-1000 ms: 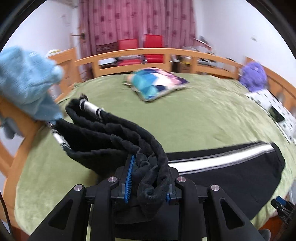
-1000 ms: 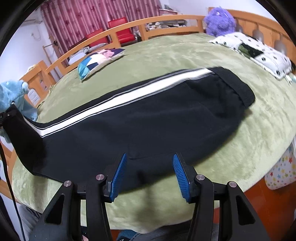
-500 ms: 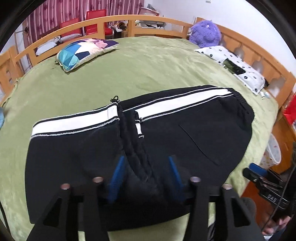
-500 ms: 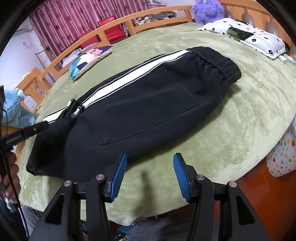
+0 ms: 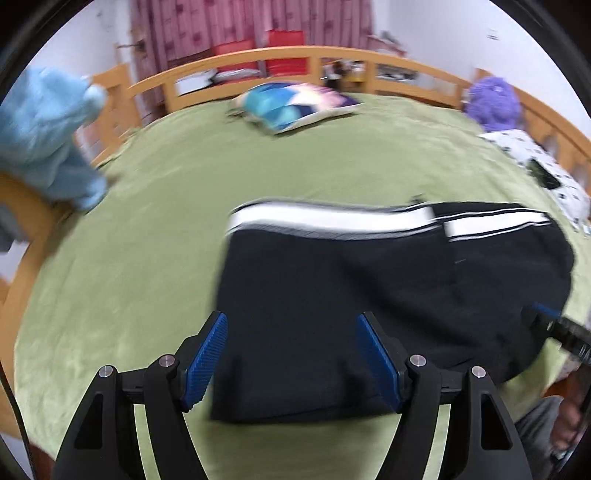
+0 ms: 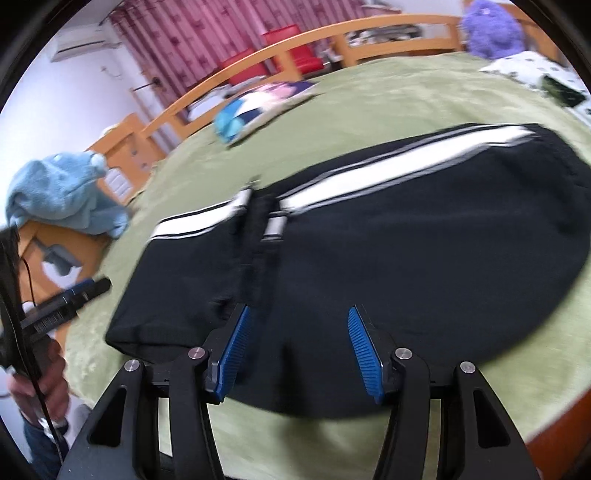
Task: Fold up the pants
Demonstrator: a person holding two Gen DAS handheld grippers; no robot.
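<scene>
Black pants (image 5: 369,280) with a white side stripe (image 5: 325,219) lie on the green blanket (image 5: 140,258) of a bed, toward its near edge. They are folded over on themselves: one leg end lies back across the upper part, and its cuff (image 6: 258,225) forms a dark ridge crossing the stripe about midway along the garment.

In the left wrist view the left gripper (image 5: 291,360) hangs above the near edge of the pants with its blue pads (image 5: 207,360) spread wide; its jaws have just been opening, and nothing is pinched between them, though the cloth lies below the gap. In the right wrist view the right gripper (image 6: 301,350) is likewise spread over the near edge of the pants, pads clear of the cloth and holding nothing.

A hand (image 6: 40,380) grips the handle of the left tool at the left edge of the right wrist view.

Farther off on the bed lie a colourful cushion (image 5: 291,105), a spotted white pillow (image 5: 532,162) and a purple plush toy (image 5: 493,103). A pale blue plush toy (image 6: 62,192) sits on the wooden bed rail (image 5: 332,55). Red chairs (image 6: 291,44) stand before a pink curtain (image 6: 207,33). Both views are blurred.
</scene>
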